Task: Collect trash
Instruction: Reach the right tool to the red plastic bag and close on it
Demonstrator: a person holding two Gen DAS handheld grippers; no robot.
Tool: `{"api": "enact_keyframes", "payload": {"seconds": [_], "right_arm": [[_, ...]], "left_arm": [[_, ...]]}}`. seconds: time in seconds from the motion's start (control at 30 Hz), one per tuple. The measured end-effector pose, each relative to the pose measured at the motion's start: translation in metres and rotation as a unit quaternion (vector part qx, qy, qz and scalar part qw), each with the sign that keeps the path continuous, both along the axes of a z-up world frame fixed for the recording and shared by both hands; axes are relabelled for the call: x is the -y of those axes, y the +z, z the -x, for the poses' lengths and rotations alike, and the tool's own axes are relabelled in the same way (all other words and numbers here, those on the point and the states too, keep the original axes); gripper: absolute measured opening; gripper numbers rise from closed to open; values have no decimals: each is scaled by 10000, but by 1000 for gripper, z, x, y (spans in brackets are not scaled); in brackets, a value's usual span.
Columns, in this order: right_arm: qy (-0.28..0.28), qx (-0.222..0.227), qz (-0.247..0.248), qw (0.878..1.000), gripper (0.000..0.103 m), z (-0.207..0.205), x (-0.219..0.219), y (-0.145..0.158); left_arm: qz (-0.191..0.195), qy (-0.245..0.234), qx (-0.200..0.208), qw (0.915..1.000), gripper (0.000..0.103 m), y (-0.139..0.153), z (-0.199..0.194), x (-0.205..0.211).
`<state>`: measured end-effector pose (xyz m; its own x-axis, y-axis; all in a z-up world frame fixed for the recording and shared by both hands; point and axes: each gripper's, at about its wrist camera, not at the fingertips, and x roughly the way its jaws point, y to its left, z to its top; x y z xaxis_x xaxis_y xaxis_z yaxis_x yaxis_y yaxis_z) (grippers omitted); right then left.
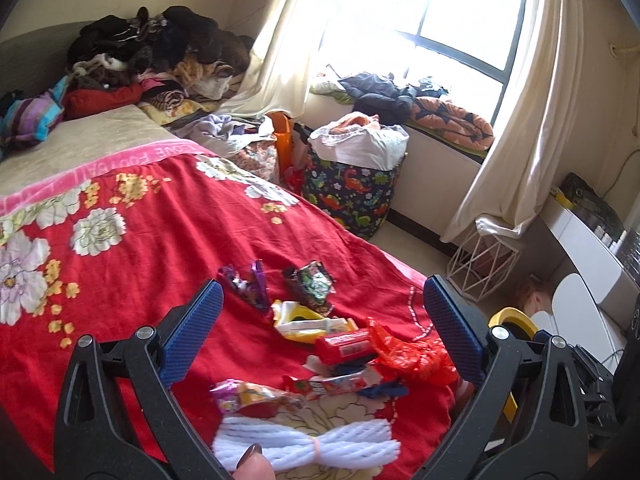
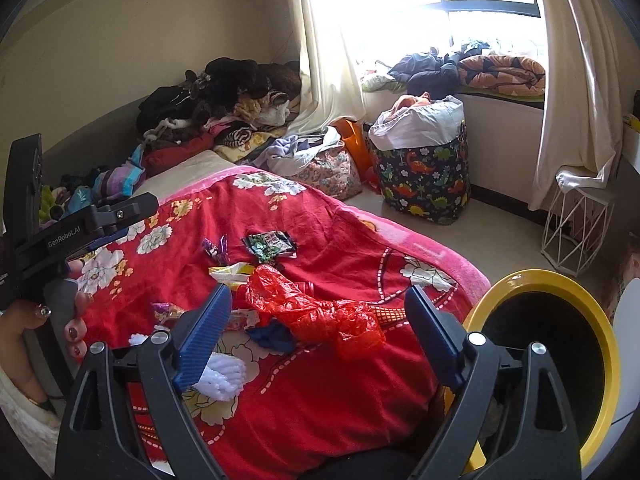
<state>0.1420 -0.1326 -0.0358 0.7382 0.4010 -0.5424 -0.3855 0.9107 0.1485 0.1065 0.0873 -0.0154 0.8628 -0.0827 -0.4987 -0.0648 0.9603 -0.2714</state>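
Trash wrappers (image 1: 320, 320) lie scattered on the red floral blanket (image 1: 160, 248), ahead of and between the left gripper's (image 1: 322, 312) wide-spread, empty fingers (image 1: 192, 336). The right gripper (image 2: 318, 316) gapes empty too, the red plastic bag (image 2: 320, 312) between its fingers, the yellow-rimmed bin (image 2: 560, 344) just right.

Your left gripper (image 1: 322, 328) and your right gripper (image 2: 318, 330) both point forward and slightly down with blue-padded jaws spread wide and nothing between them, while your left hand (image 2: 48, 320), nails painted dark, wraps the left gripper's handle beside the right one.
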Motion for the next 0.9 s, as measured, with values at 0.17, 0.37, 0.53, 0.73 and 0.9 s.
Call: {"api": "enact_keyframes", "payload": {"seconds": [0.17,0.37,0.53,0.73,0.9], "right_arm": [[113,-51,80,9999,86,-5,-11,-5],[48,-181,186,9997,86,-13,-16,-14],[-59,-311,319,9990,86,-22,-17,-25],[-168,-459,498,9976,86,-31,-15,-39],[-211,-554,598,9964,86,-37,-16,-49]], "left_arm": [[17,176,-121,9998,92,-6,2,-18],[66,248,-346,9991,92,-20,7,-34],[159,261,-752,9967,92,-41,9,-42],[499,208,-1241,9908,90,-71,8,-46],[711,104,-1501,9861,82,-86,4,-43]]}}
